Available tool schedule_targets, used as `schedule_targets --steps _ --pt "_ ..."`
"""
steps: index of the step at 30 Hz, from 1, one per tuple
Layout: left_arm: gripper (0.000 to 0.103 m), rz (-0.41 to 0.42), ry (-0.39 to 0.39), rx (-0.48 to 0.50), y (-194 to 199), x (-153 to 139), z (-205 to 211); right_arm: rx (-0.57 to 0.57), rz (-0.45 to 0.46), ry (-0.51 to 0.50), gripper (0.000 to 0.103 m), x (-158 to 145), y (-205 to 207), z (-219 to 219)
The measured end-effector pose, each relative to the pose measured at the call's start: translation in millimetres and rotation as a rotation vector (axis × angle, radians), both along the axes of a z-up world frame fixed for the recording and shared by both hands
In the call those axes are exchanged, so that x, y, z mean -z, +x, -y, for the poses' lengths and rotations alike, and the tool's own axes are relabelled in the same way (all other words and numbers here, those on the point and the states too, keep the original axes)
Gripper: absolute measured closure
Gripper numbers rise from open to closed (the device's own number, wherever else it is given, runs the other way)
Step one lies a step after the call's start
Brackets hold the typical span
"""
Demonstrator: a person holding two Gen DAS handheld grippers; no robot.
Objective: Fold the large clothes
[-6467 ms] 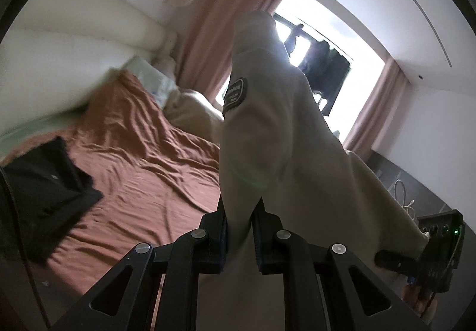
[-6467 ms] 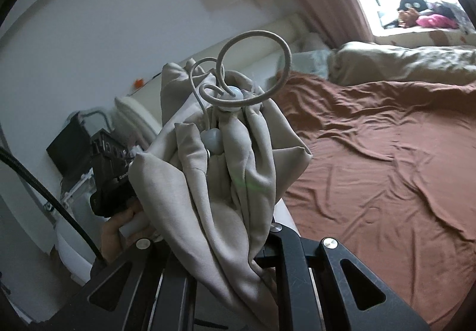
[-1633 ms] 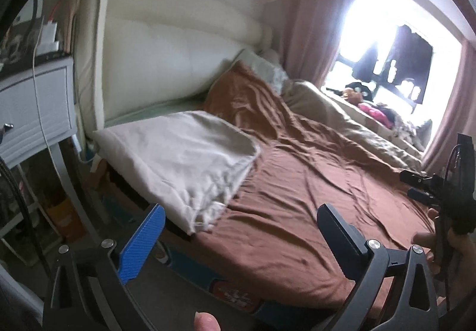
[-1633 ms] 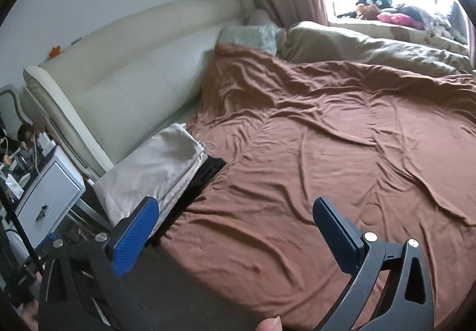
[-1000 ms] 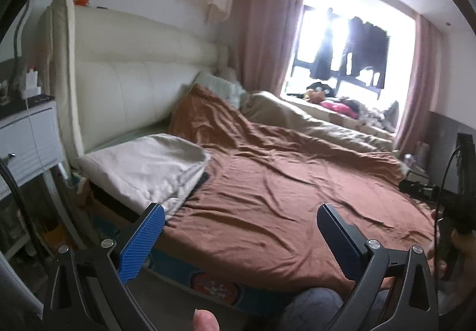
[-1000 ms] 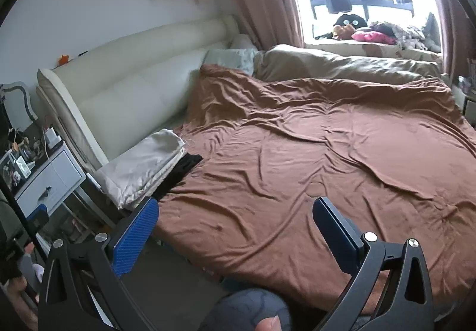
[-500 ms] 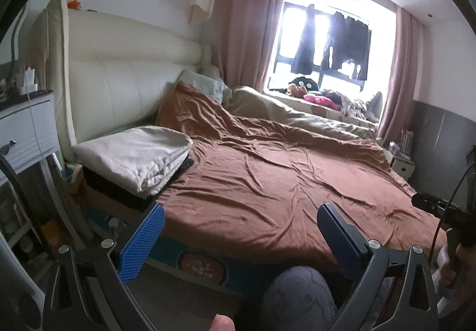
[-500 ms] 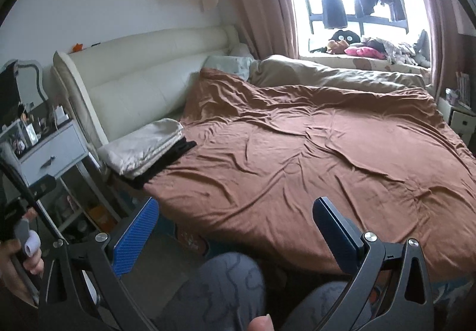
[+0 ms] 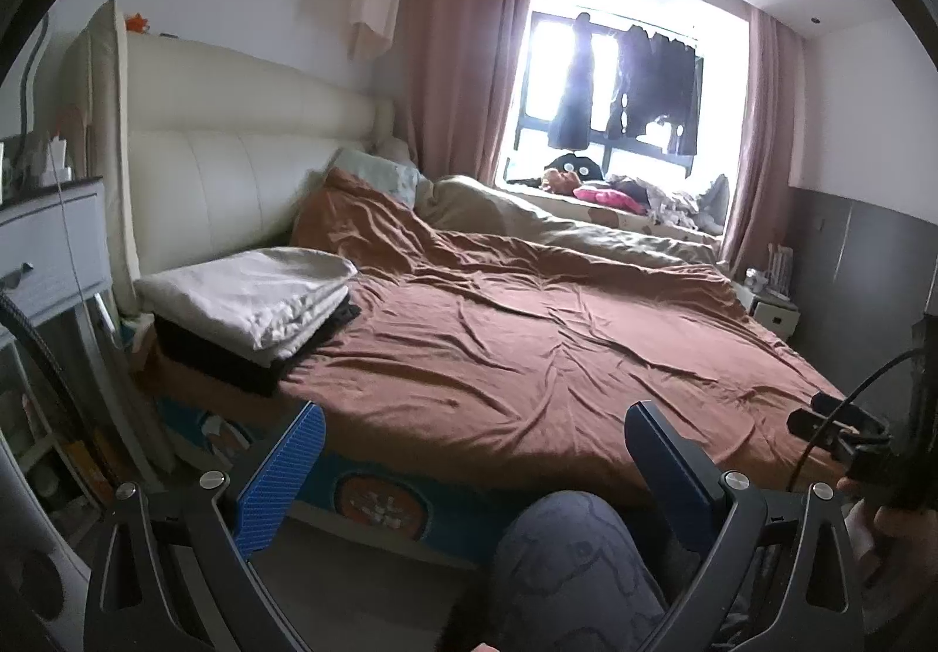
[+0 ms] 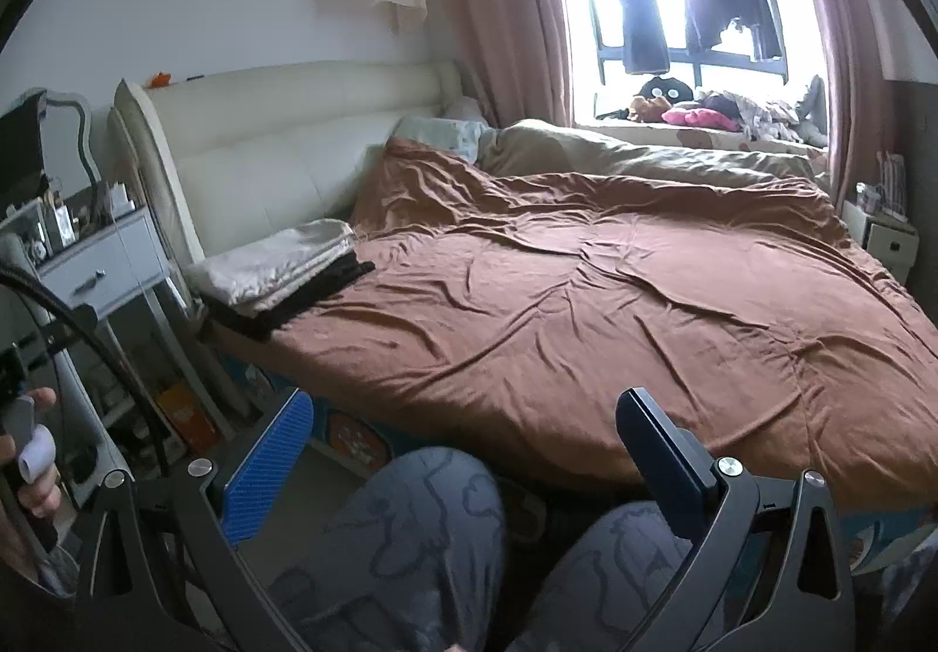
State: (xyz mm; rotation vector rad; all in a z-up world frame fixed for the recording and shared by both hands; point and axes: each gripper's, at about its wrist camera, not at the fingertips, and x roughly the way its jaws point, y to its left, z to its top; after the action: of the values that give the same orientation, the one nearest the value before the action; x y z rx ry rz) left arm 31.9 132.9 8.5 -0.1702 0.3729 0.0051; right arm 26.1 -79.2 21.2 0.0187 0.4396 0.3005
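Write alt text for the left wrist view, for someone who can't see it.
Open, empty tongs point at a bed with a rumpled brown sheet. A folded beige garment lies on a folded black garment at the bed's near left corner, by the cream headboard.

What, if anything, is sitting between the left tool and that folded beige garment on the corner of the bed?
Nothing visible blocks it. The left tool is open and empty, held off the bed's near edge. The folded beige garment lies on a black folded garment at the headboard-side corner, with only bare brown bedspread between.
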Motion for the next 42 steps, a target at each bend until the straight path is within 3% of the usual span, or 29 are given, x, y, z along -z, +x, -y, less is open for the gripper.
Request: schedule_targets --steps 42 --pt "0.000 0.010 0.031 0.004 -0.3 -1.9 13.4 0.028 -0.010 0.074 0.000 5.6 1.9 11.6"
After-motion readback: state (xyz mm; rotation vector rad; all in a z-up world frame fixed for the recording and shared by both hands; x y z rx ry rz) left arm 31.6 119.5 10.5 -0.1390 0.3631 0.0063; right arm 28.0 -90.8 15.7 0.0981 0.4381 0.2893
